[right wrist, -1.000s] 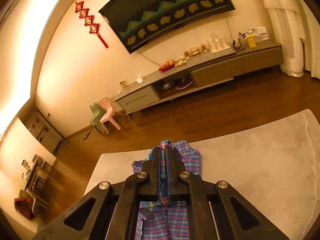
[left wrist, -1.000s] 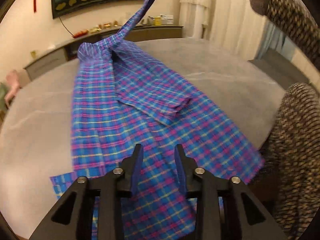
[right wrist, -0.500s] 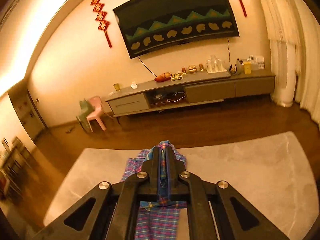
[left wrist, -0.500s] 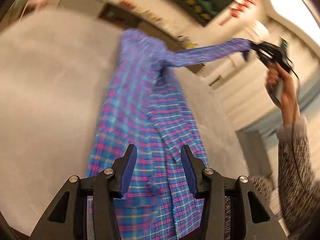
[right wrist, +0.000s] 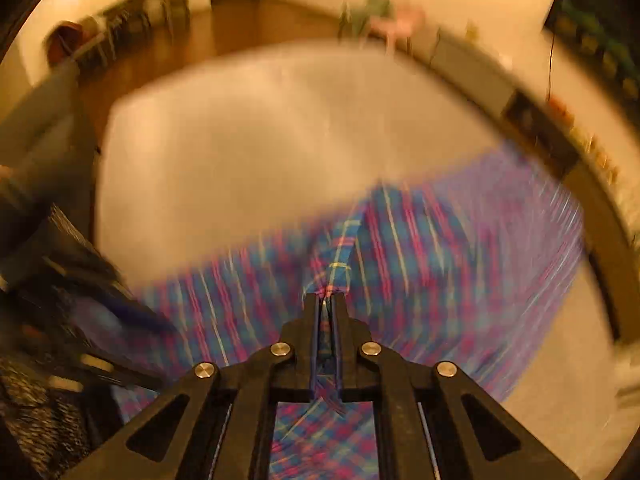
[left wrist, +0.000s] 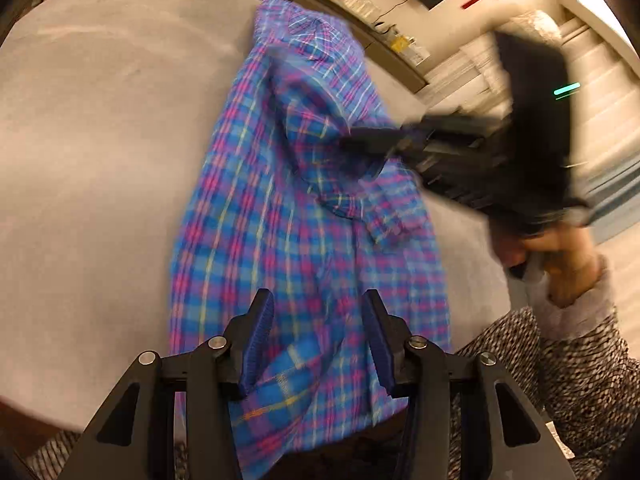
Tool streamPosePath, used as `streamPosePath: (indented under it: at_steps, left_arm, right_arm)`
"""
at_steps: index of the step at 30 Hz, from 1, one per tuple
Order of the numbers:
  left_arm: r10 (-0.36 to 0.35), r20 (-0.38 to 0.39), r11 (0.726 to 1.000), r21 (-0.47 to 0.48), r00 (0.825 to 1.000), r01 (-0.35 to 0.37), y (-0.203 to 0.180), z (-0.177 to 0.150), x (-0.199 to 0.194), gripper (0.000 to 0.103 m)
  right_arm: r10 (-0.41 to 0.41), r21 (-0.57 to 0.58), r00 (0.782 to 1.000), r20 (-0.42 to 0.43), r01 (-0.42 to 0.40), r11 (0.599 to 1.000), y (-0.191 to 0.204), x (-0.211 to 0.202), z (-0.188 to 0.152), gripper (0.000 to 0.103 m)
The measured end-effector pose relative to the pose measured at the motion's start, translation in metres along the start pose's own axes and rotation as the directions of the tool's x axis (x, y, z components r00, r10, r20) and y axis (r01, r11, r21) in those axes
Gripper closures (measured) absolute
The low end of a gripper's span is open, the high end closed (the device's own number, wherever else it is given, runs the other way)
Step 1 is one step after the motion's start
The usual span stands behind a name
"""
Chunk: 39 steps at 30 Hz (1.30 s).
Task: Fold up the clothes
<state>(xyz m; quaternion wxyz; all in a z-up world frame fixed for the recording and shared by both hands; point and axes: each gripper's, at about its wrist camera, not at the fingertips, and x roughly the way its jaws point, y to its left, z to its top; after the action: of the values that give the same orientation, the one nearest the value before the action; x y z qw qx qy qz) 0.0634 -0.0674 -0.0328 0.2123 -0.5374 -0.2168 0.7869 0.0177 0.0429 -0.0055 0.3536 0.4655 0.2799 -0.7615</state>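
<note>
A blue and pink plaid shirt [left wrist: 280, 208] lies lengthwise on the grey table [left wrist: 100, 140], collar at the far end, hem hanging over the near edge. My left gripper [left wrist: 316, 304] is open and empty above the shirt's lower part. My right gripper [right wrist: 327, 300] is shut on the shirt's sleeve [right wrist: 340, 256] and holds it low over the shirt body [right wrist: 460, 264]. In the left wrist view the right gripper [left wrist: 360, 144] reaches in from the right over the shirt's middle. Both views are motion-blurred.
The person's patterned sleeve [left wrist: 560, 360] is at the near right of the table. A long sideboard [left wrist: 360, 20] with small items stands beyond the table's far end. Bare table surface [right wrist: 260, 140] lies to the left of the shirt.
The right gripper has swung the sleeve down from high above the table and across the shirt body. The left gripper has shifted its view and stays open.
</note>
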Motion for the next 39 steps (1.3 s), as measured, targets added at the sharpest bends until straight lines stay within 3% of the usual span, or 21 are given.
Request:
streamPosePath:
  at_steps: [1,3,4,7,10,11,14,16,17,20,22,24,27,28,30,34,35,36,37,38,39]
  left_arm:
    - [0.018,-0.015,1.0,0.002,1.0,-0.018,-0.002,-0.009,0.003,0.058]
    - [0.05,-0.026,0.998,0.043,0.998,-0.049,-0.012,-0.024,0.006,0.058]
    - [0.044,0.015,0.996,0.077,0.999,-0.045,-0.021,-0.026,-0.003,0.059]
    - [-0.003,0.175,0.987,0.159,0.985,-0.026,-0.043,-0.027,-0.039,0.058]
    - [-0.018,0.282,0.992,0.128,0.959,-0.019,-0.038,-0.024,-0.063,0.058]
    - [-0.016,0.27,0.995,0.1,0.963,-0.011,-0.033,-0.023,-0.061,0.058]
    - [0.019,0.079,0.999,0.033,0.997,-0.021,-0.018,-0.029,-0.018,0.058]
    - [0.094,-0.026,0.993,0.078,0.995,-0.091,-0.026,-0.043,0.008,0.059]
    - [0.116,-0.018,0.986,0.125,0.993,-0.113,-0.035,-0.049,0.01,0.058]
    - [0.013,-0.089,0.987,0.16,0.996,0.002,-0.052,-0.068,0.01,0.058]
    - [-0.021,-0.056,0.987,0.158,0.998,0.03,-0.056,-0.076,-0.005,0.058]
    - [-0.017,0.074,0.992,0.126,0.997,0.008,-0.05,-0.075,-0.035,0.058]
    - [0.041,0.243,0.999,-0.037,0.969,-0.033,-0.014,-0.065,-0.077,0.056]
    - [0.105,0.243,0.991,-0.11,0.964,-0.08,0.001,-0.058,-0.08,0.054]
    - [0.181,0.19,0.976,-0.152,0.965,-0.153,0.018,-0.048,-0.067,0.054]
    - [0.209,0.043,0.975,-0.081,0.977,-0.205,0.015,-0.042,-0.019,0.054]
    - [0.229,0.037,0.973,-0.046,0.973,-0.227,0.009,-0.043,-0.011,0.055]
    - [0.256,0.043,0.967,-0.011,0.966,-0.256,0.002,-0.044,-0.003,0.056]
    - [0.271,0.038,0.962,0.013,0.962,-0.271,-0.003,-0.046,0.0,0.069]
    - [0.281,0.031,0.959,0.034,0.959,-0.282,-0.007,-0.048,0.003,0.102]
    - [0.278,0.035,0.96,0.038,0.96,-0.279,-0.011,-0.05,0.002,0.101]
  right_arm:
    - [0.023,0.043,1.0,-0.016,-0.022,0.999,-0.002,0.01,-0.013,0.088]
    - [0.095,0.102,0.995,-0.021,-0.092,0.991,-0.005,0.013,-0.031,0.059]
    - [0.127,0.108,0.992,-0.025,-0.123,0.986,-0.003,0.01,-0.037,0.054]
    - [0.146,0.127,0.989,0.03,-0.148,0.981,0.0,-0.015,-0.043,0.053]
    - [0.171,0.232,0.976,0.134,-0.199,0.952,-0.006,-0.039,-0.049,0.053]
    - [0.173,0.289,0.97,0.169,-0.216,0.932,-0.01,-0.044,-0.053,0.053]
    - [0.149,0.396,0.961,0.235,-0.234,0.888,-0.011,-0.049,-0.064,0.053]
    - [0.166,0.38,0.955,0.246,-0.252,0.89,0.005,-0.046,-0.064,0.053]
    - [0.179,0.361,0.955,0.237,-0.258,0.896,0.017,-0.044,-0.063,0.053]
    - [0.211,0.318,0.963,0.17,-0.256,0.913,0.045,-0.03,-0.064,0.053]
    - [0.227,0.295,0.969,0.094,-0.245,0.923,0.059,-0.021,-0.07,0.053]
    - [0.174,0.256,0.983,0.051,-0.181,0.95,0.067,-0.019,-0.073,0.053]
    - [0.082,0.221,0.994,0.076,-0.097,0.97,0.071,-0.031,-0.071,0.053]
    - [0.07,0.217,0.992,0.101,-0.09,0.972,0.074,-0.039,-0.07,0.053]
    - [0.051,0.184,0.986,0.161,-0.081,0.98,0.084,-0.054,-0.067,0.053]
    - [0.126,0.052,0.96,0.249,-0.143,0.988,0.124,-0.067,-0.064,0.053]
    - [0.143,0.007,0.958,0.249,-0.149,0.989,0.135,-0.065,-0.066,0.053]
    - [0.154,-0.037,0.957,0.246,-0.15,0.988,0.145,-0.063,-0.069,0.053]
    - [0.153,-0.076,0.958,0.243,-0.138,0.987,0.157,-0.056,-0.073,0.053]
    - [0.15,-0.097,0.961,0.232,-0.13,0.987,0.165,-0.049,-0.076,0.053]
    - [0.148,-0.11,0.965,0.217,-0.126,0.986,0.171,-0.042,-0.079,0.064]
